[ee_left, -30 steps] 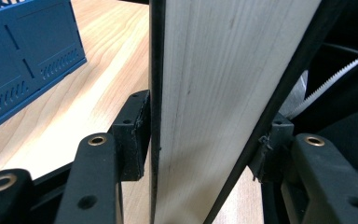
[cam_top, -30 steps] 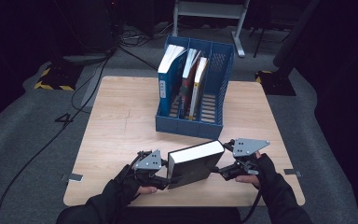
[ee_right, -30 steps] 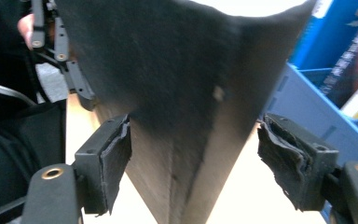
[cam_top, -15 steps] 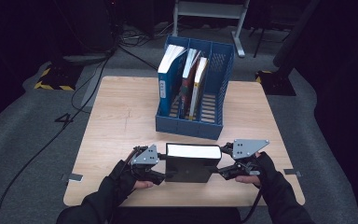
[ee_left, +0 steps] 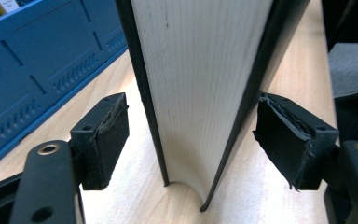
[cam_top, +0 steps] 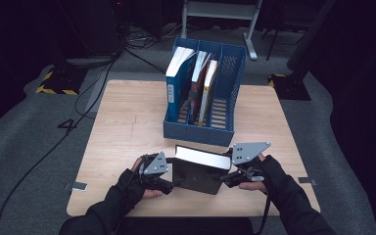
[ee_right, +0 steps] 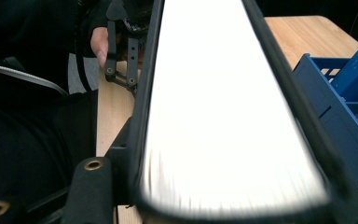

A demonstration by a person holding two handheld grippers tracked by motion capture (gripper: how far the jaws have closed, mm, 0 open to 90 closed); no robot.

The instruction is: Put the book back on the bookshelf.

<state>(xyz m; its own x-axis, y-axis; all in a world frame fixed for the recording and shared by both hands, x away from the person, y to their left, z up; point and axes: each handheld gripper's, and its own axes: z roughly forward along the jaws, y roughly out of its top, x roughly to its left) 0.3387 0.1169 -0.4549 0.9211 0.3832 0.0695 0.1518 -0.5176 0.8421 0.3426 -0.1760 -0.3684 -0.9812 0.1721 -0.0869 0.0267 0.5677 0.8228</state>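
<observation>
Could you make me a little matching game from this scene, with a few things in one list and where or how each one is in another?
Things:
1. black book
2. blue file holder
3. left hand-held gripper
4. right hand-held gripper

States:
A. pads apart on either side of the book, with gaps showing
B. stands on edge near the front of the table
C. clamped on the book's end
D. holds three books upright, farther back

Pairs: 1-B, 2-D, 3-A, 4-C

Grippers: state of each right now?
Left gripper: open, jaws just widened, pads clear of the black book.
Right gripper: shut on the black book.
</observation>
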